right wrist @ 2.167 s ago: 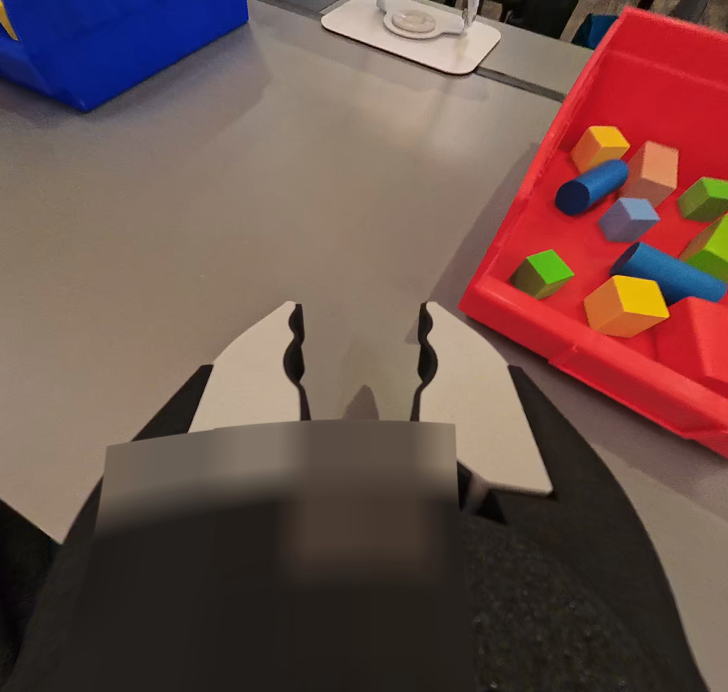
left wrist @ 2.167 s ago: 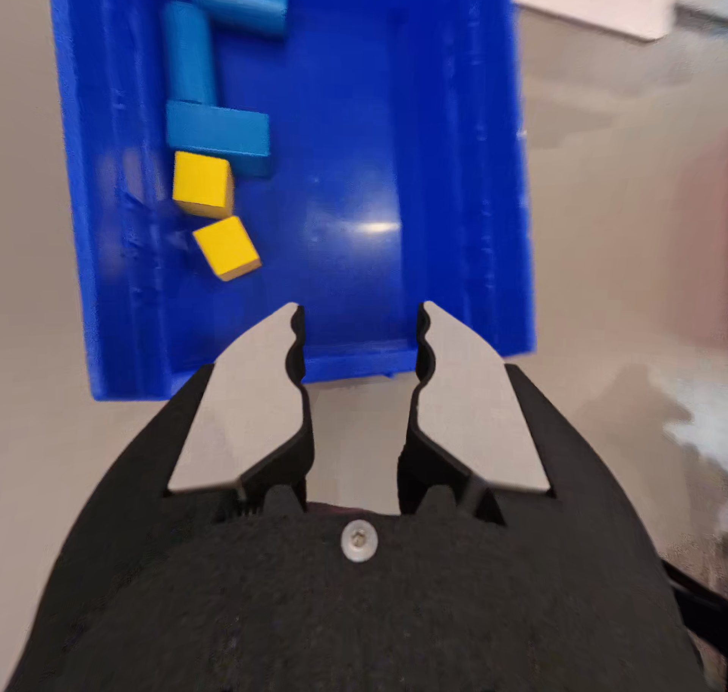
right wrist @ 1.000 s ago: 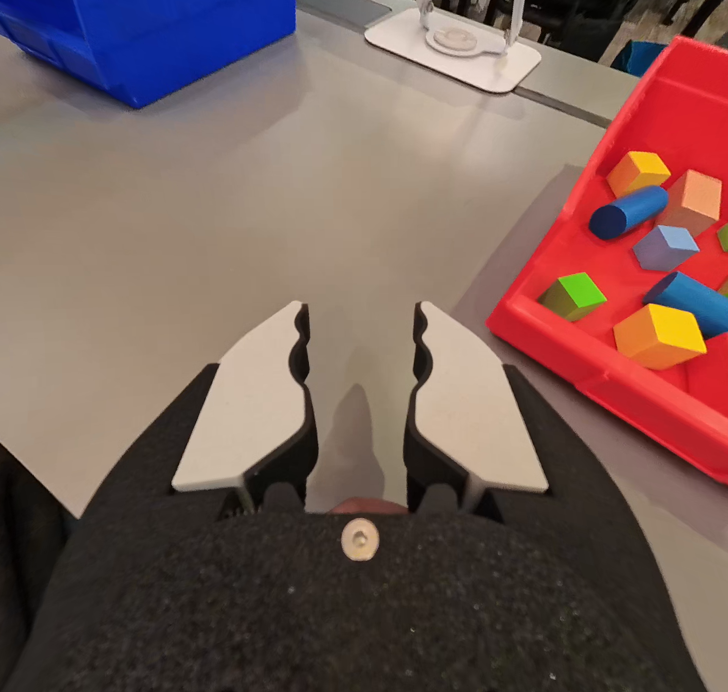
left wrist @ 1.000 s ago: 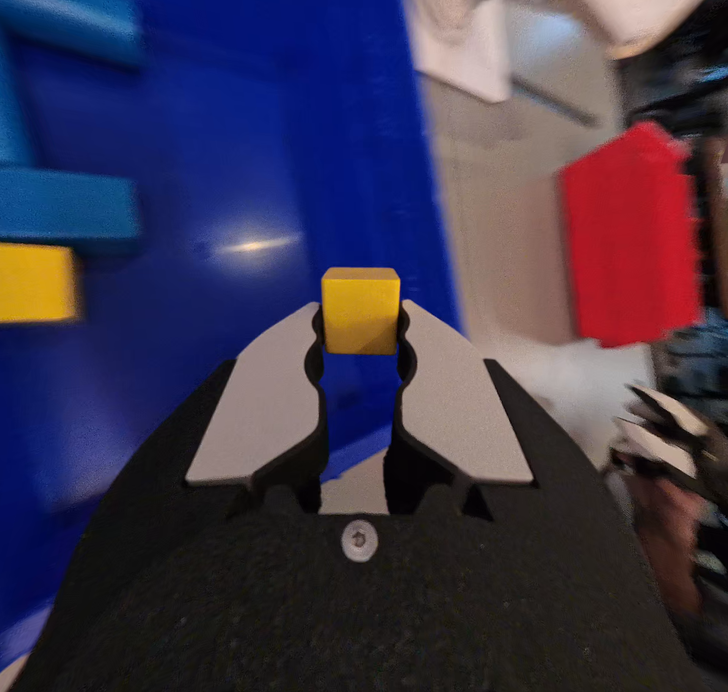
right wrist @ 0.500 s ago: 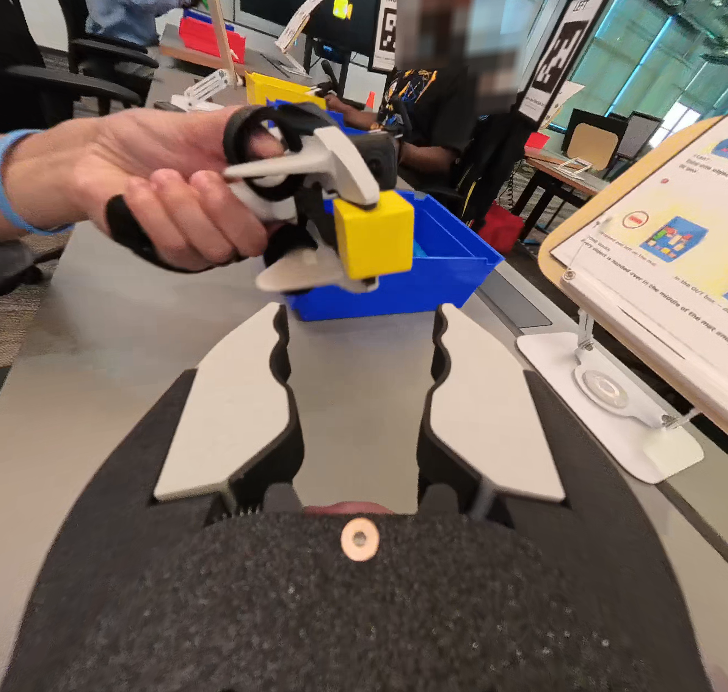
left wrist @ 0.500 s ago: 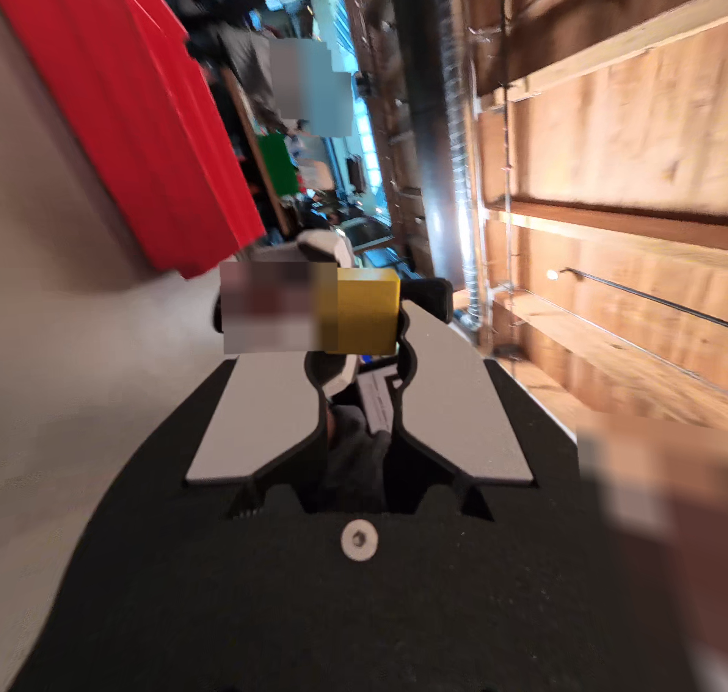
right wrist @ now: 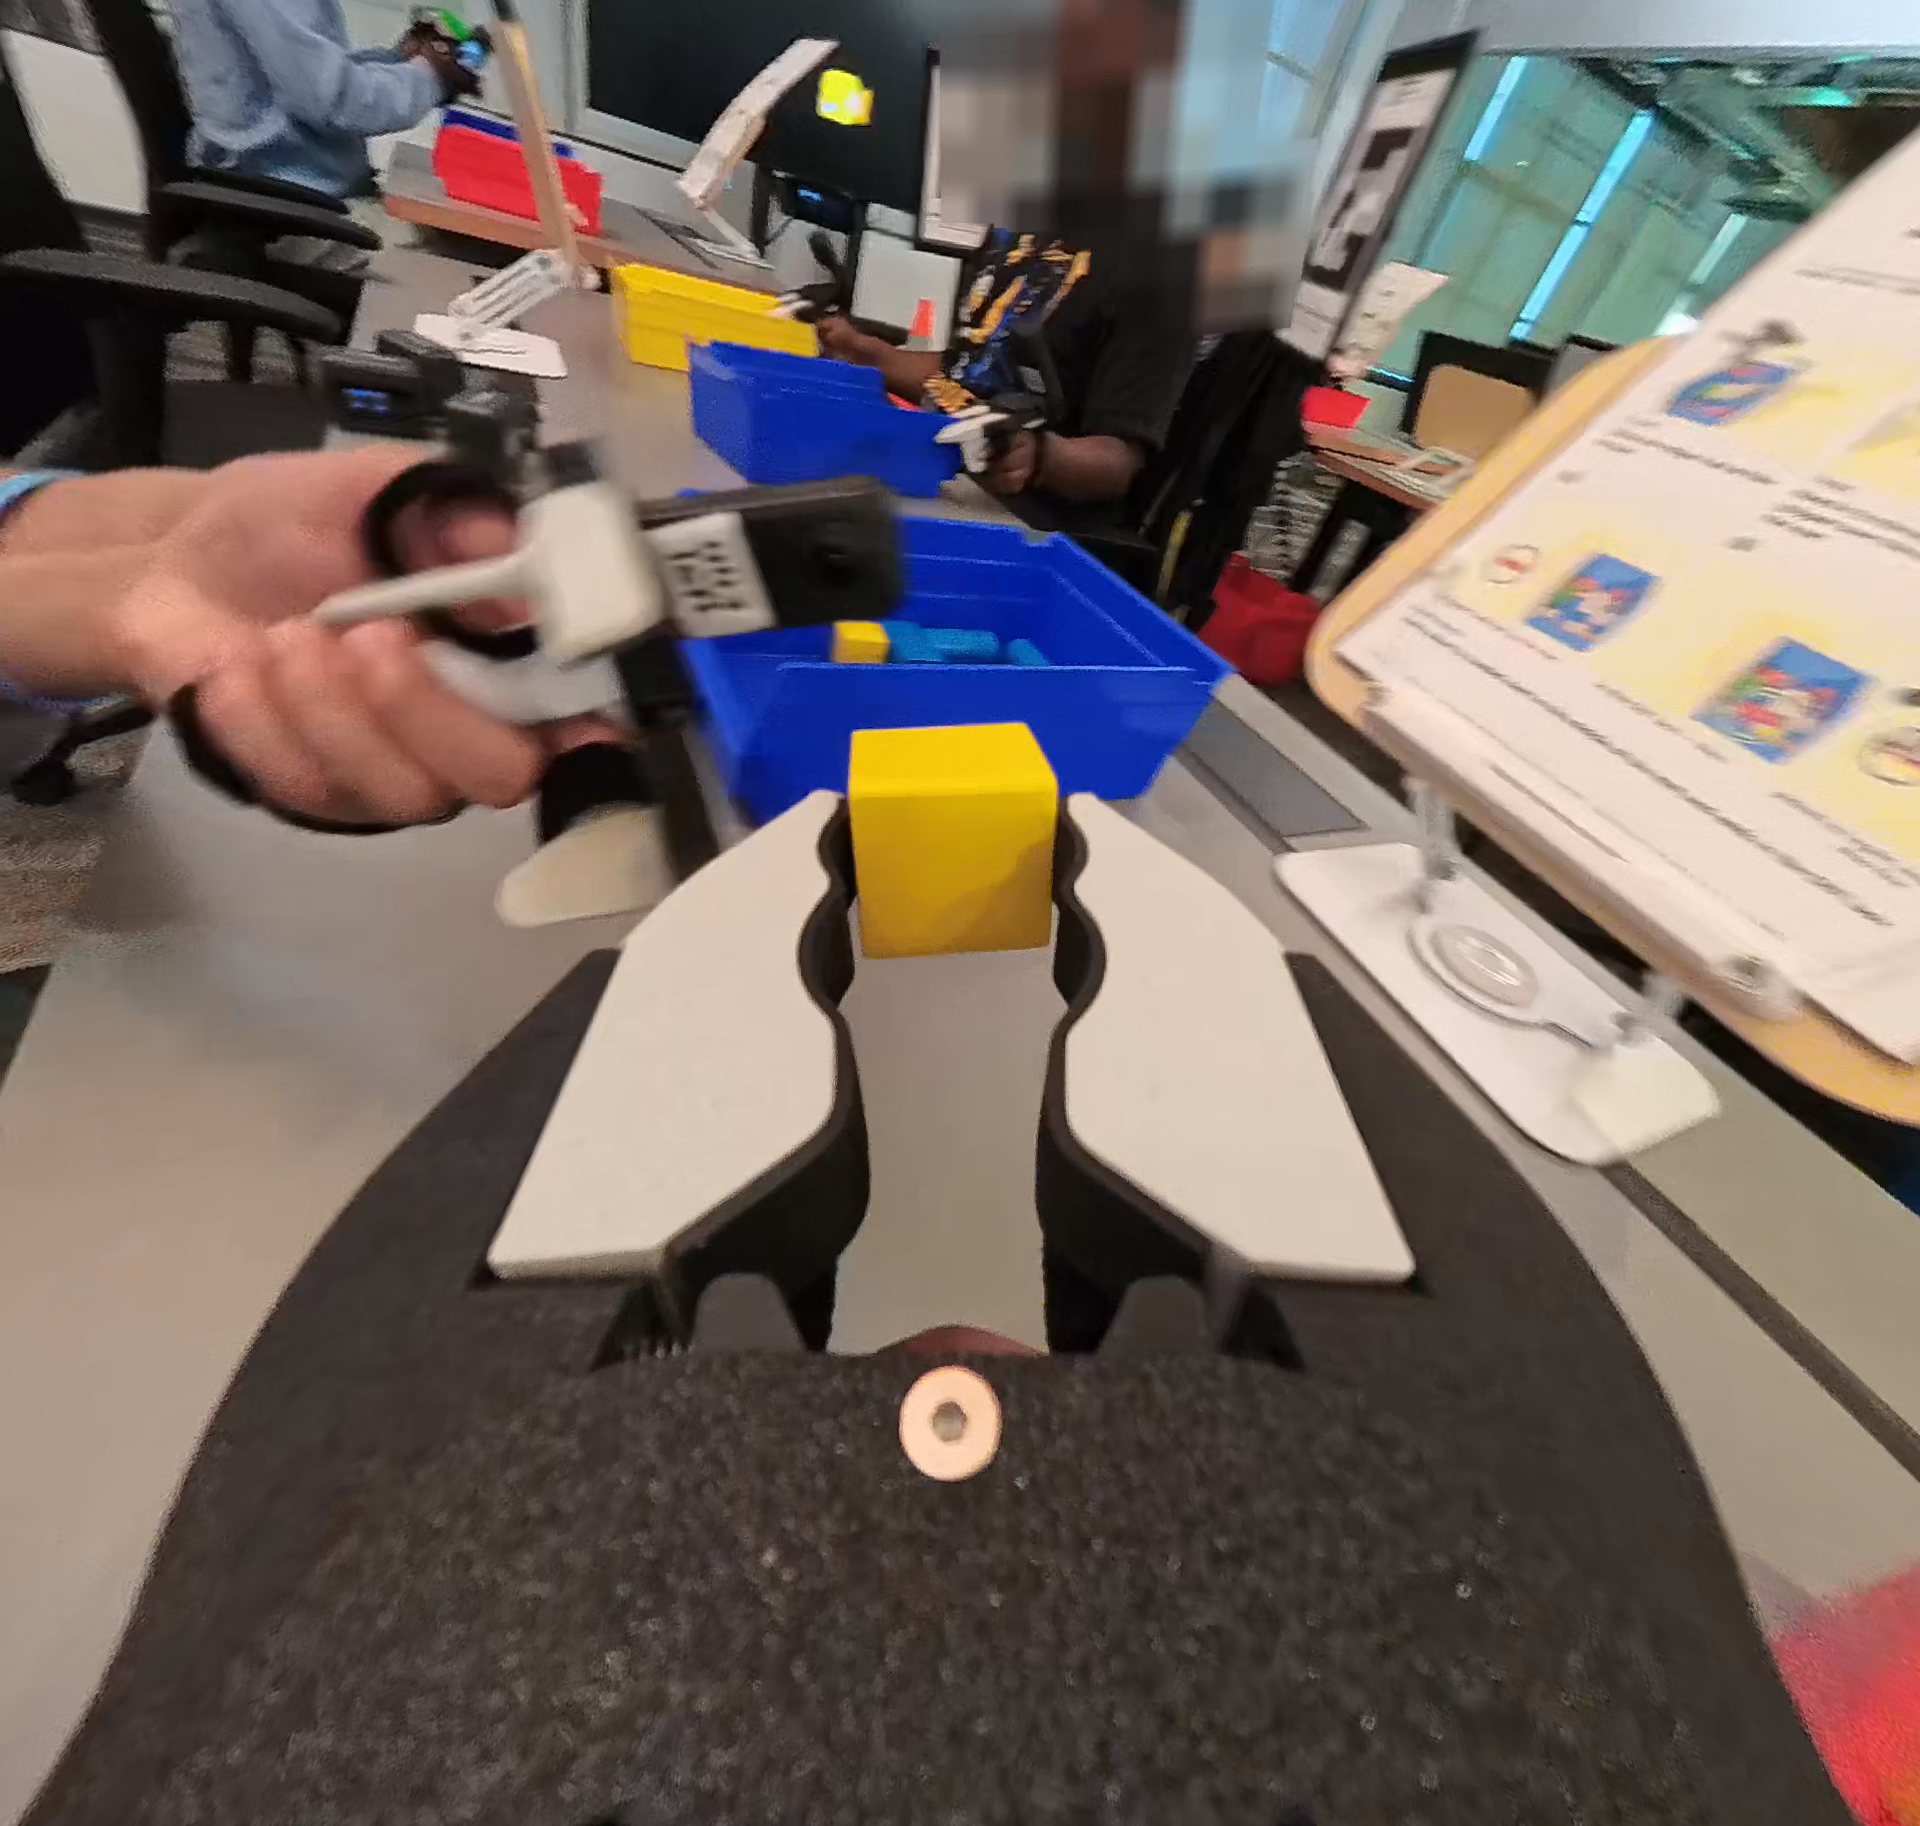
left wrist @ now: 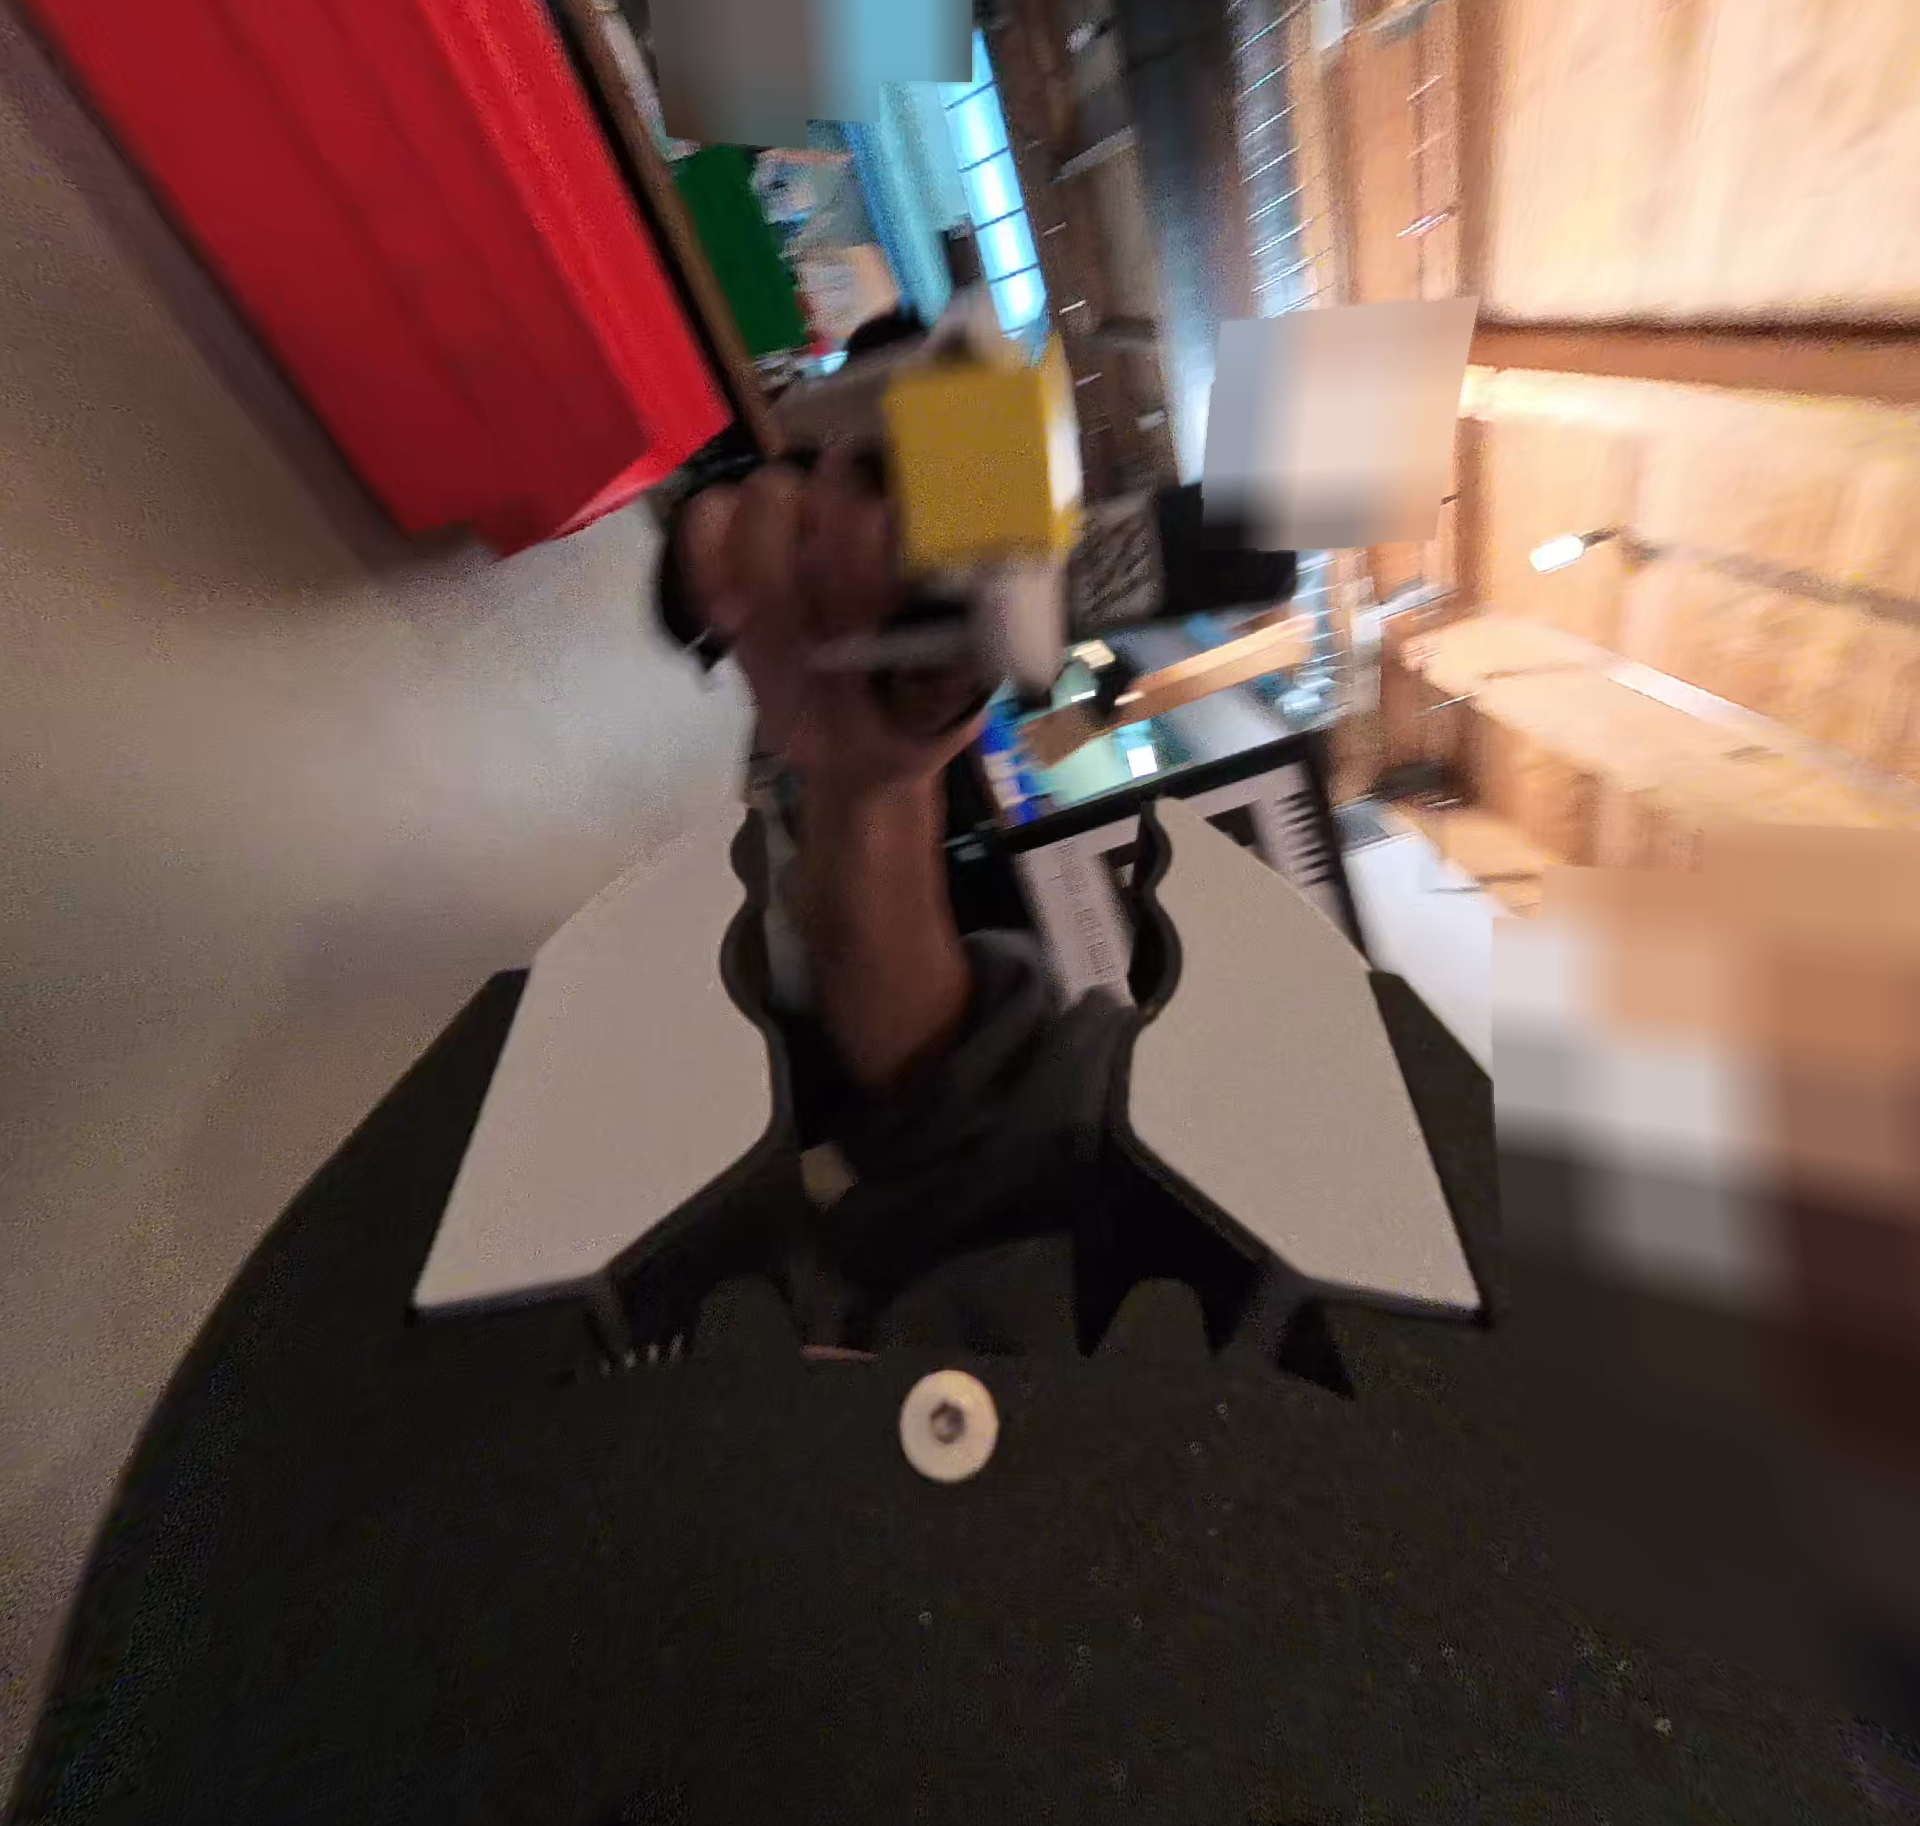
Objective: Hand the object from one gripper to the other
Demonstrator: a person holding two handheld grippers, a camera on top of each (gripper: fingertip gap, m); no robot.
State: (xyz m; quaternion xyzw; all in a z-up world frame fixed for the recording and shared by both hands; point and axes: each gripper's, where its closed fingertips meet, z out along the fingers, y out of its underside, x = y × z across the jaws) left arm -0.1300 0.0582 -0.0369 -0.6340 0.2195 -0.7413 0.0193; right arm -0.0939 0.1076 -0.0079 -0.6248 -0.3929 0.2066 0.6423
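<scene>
A yellow cube [right wrist: 951, 836] sits between my right gripper's [right wrist: 951, 831] fingertips, which are shut on it above the grey table [right wrist: 260, 1049]. In the left wrist view the cube [left wrist: 977, 467] shows blurred, held by the right gripper in a hand [left wrist: 831, 633], well beyond my left gripper [left wrist: 951, 862]. The left gripper is open and empty. In the right wrist view it is held in a hand [right wrist: 260, 654] to the left of the cube, apart from it, with one finger [right wrist: 582, 877] showing.
A blue bin [right wrist: 1039, 706] with blue blocks and another yellow cube [right wrist: 860, 642] stands behind the held cube. An instruction board [right wrist: 1662, 685] on a white base [right wrist: 1486, 987] stands at the right. A red bin [left wrist: 364, 218] shows in the left wrist view. People work at tables behind.
The right gripper has closed on the yellow cube. The left gripper has let go of it, opened, and pulled back to the left, away from the cube.
</scene>
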